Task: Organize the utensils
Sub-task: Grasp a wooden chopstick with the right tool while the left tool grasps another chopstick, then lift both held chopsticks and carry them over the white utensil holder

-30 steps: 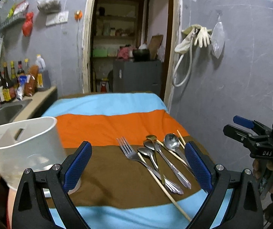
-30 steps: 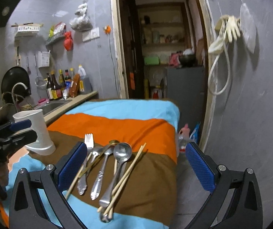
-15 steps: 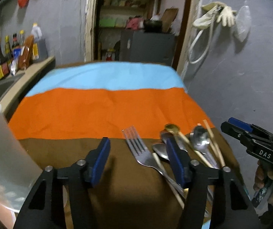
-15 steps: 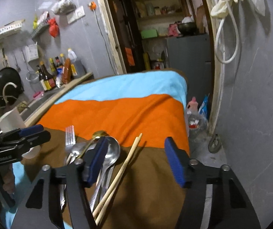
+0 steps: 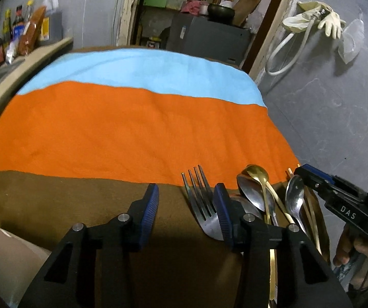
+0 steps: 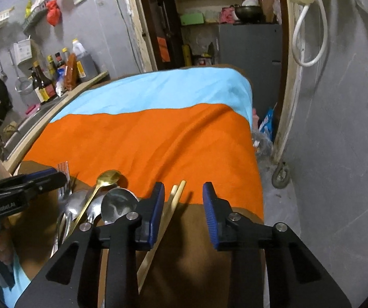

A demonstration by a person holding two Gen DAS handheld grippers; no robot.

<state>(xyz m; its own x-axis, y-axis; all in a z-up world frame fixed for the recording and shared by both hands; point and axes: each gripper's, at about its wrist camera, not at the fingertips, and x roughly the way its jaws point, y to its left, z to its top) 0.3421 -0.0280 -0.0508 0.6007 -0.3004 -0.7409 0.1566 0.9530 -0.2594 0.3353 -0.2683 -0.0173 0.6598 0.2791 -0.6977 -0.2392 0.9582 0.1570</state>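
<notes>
Utensils lie in a loose heap on the brown band of a striped cloth [image 5: 137, 128], close to where that band meets the orange one. Taking the fork [image 5: 201, 202] as the marker and reading rightward in the left wrist view: the left gripper [image 5: 185, 206] hangs just left of the fork, its right pad overlapping the fork's neck in the picture; whether it touches cannot be told. Its jaws have just been closing and stand part open, with bare brown cloth and the fork's left edge between them and nothing pinched. Right of the fork sit overlapping steel spoons [image 5: 252, 196], with a gold spoon [image 5: 257, 173] laid across them. Further right of the fork rests a single steel spoon [image 5: 295, 196], then a pair of wooden chopsticks [image 6: 176, 195] at the heap's far side. In the right wrist view, the right gripper [image 6: 184, 205] is over those chopsticks; its jaws have also just been closing and are part open, the chopstick tips lying between the pads nearer the left one, not yet squeezed. A person's hand [image 5: 350, 251] grasps that tool's handle, well right of the fork.
</notes>
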